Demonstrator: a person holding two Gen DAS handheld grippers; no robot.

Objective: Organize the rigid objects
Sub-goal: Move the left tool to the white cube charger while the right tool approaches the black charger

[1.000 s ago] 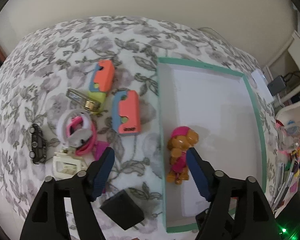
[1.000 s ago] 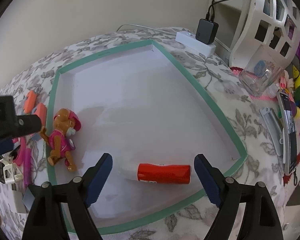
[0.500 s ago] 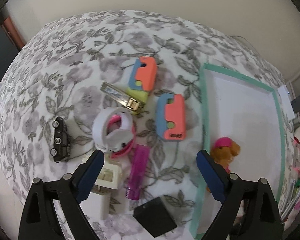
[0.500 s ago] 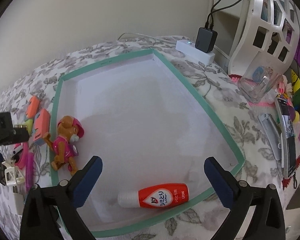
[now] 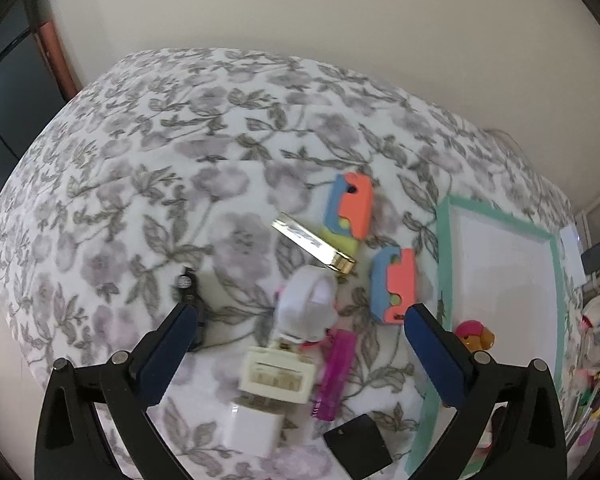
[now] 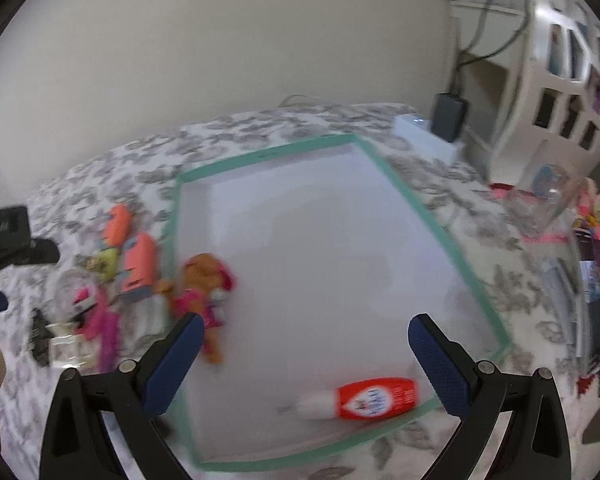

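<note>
toy dog [image 6: 204,292], glue tube [image 6: 364,398] in tray [image 6: 440,232]; clutter left.

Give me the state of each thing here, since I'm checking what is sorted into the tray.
Tray: holds two things.
Glue tube: in tray, lying on its side.
Dog toy: in tray, by the near-left wall.
Orange-blue blocks: on the cloth, outside tray.
Pink tube: on the cloth, lying flat.
Left gripper: opening, nothing between fingers.
Right gripper: open, empty.

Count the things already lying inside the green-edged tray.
2. A toy dog lies by the tray's left edge; a red glue bottle lies at its near right corner. The grippers might hide others.
</note>
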